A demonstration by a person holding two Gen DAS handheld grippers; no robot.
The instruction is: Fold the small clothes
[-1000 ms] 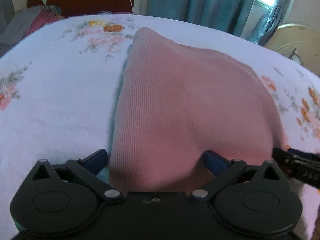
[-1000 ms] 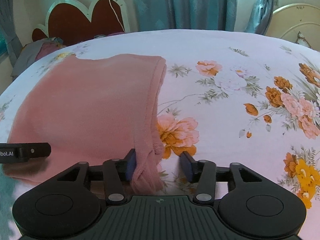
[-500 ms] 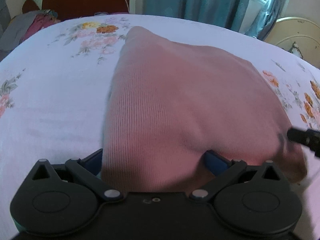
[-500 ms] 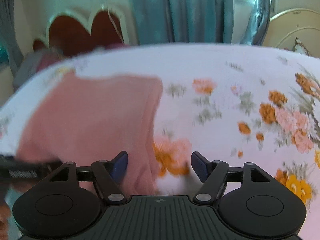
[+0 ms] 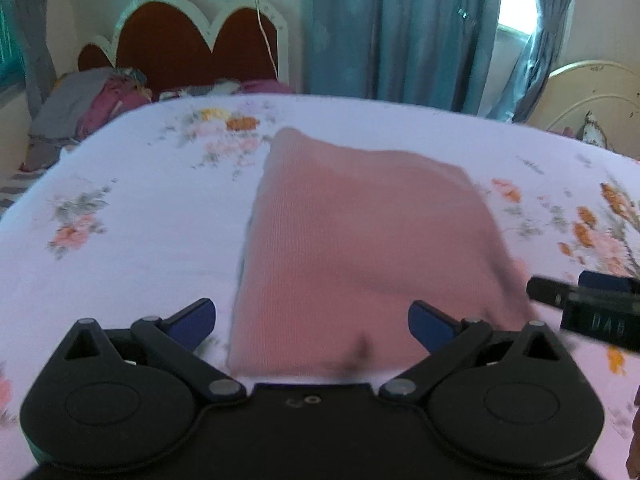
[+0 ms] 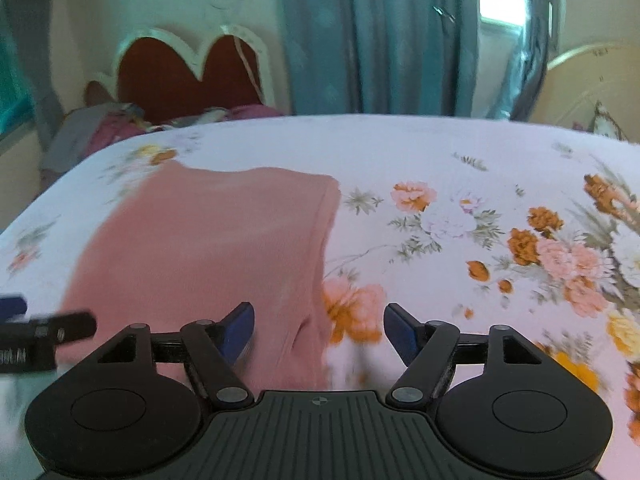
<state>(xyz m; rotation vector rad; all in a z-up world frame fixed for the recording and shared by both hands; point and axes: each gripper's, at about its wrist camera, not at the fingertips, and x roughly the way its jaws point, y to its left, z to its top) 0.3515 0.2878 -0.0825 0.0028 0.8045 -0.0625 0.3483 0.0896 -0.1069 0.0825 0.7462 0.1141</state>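
**Pink ribbed knit garment lay folded, both grippers free of it**

The pink ribbed knit garment (image 5: 360, 248) lay flat on the white floral bedsheet (image 5: 120, 208). It looked soft, light and limp, best pinched at a near corner through all layers. The left gripper (image 5: 312, 320) gaped wide over its near edge, holding nothing. The right gripper (image 6: 319, 330) stood open and empty at its near-right corner.

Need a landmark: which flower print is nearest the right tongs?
The orange-pink bloom just ahead of the right tongs, against the pink garment edge; others lie farther off.
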